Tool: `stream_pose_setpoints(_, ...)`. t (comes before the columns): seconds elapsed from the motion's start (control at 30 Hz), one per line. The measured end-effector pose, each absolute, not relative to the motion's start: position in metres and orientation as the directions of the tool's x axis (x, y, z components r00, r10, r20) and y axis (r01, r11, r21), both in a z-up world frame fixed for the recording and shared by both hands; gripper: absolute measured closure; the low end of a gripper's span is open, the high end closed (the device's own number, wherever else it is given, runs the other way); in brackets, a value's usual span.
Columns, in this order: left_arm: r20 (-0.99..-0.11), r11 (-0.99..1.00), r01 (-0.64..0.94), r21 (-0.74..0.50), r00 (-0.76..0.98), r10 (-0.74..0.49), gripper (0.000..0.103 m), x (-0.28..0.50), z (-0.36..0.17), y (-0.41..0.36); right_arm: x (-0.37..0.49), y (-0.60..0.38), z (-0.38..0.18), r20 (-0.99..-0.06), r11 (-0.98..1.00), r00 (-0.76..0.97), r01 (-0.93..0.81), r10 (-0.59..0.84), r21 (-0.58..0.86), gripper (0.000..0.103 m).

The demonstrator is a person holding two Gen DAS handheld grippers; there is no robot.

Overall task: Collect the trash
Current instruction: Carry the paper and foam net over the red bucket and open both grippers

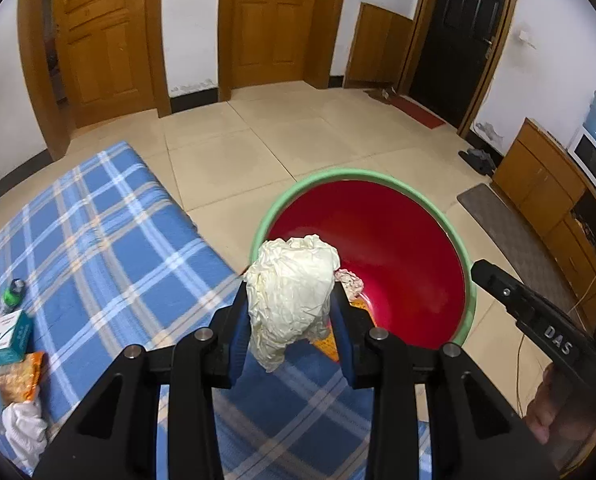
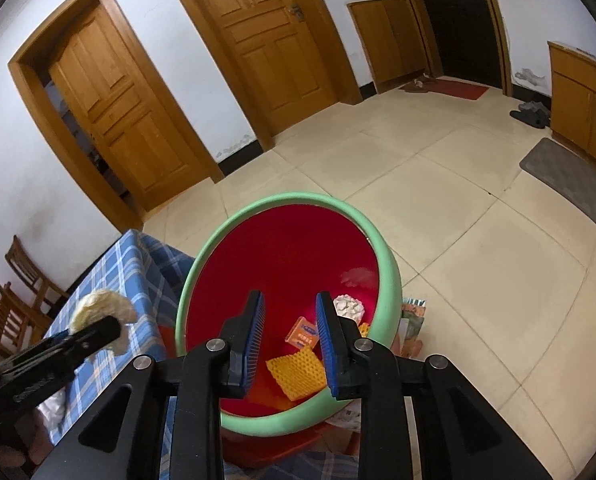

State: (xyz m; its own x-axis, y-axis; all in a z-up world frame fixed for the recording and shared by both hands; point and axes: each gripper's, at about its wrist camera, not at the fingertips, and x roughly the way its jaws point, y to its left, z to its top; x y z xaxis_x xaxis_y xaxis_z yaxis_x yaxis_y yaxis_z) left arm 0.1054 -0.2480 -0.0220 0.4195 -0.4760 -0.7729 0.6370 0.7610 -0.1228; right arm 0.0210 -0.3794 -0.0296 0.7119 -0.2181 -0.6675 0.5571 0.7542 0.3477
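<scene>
Above the near left rim of the red bin [image 1: 398, 240] with its green rim, the left hand-held gripper [image 1: 293, 312] is clamped on a crumpled cream paper wad [image 1: 289, 296], which sticks up between its blue pads. The right hand-held gripper [image 2: 289, 340] hovers over the bin's near side with its jaws parted and nothing between them; below it, inside the bin, lie an orange wrapper [image 2: 295, 372], a small orange packet [image 2: 302, 332] and a white tissue ball [image 2: 350, 306]. Far left on the blue plaid table [image 1: 109, 240] remain a teal box [image 1: 7, 336], an orange snack bag [image 1: 21, 376] and a green bottle [image 1: 13, 292]
</scene>
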Motion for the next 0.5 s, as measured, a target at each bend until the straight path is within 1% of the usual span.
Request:
stream_pose_setpoints(0.13, -0.785, 0.747, 0.65, -0.135, 0.39, -0.481, 0.066, 0.109, -0.028, -0.26, 0.019, -0.382, -0.03, -0.666, 0.749, 0.712, 0.562, -0.224, 0.35, 0.075)
stream_pose_setpoints(0.27, -0.791, 0.745, 0.653, -0.135, 0.381, -0.478, 0.052, 0.106, -0.029, -0.265, 0.016, -0.386, -0.031, -0.668, 0.738, 0.71, 0.57, -0.223, 0.36, 0.074)
stream_pose_setpoints(0.37, -0.791, 0.748, 0.651, -0.132, 0.386, -0.475, 0.048, 0.104, -0.028, -0.265, 0.015, -0.387, -0.031, -0.666, 0.735, 0.712, 0.571, -0.222, 0.366, 0.071)
stream_pose_setpoints(0.5, -0.789, 0.754, 0.643, -0.131, 0.394, -0.473, 0.043, 0.103, -0.026, -0.263, 0.014, -0.387, -0.031, -0.662, 0.733, 0.717, 0.568, -0.217, 0.375, 0.063)
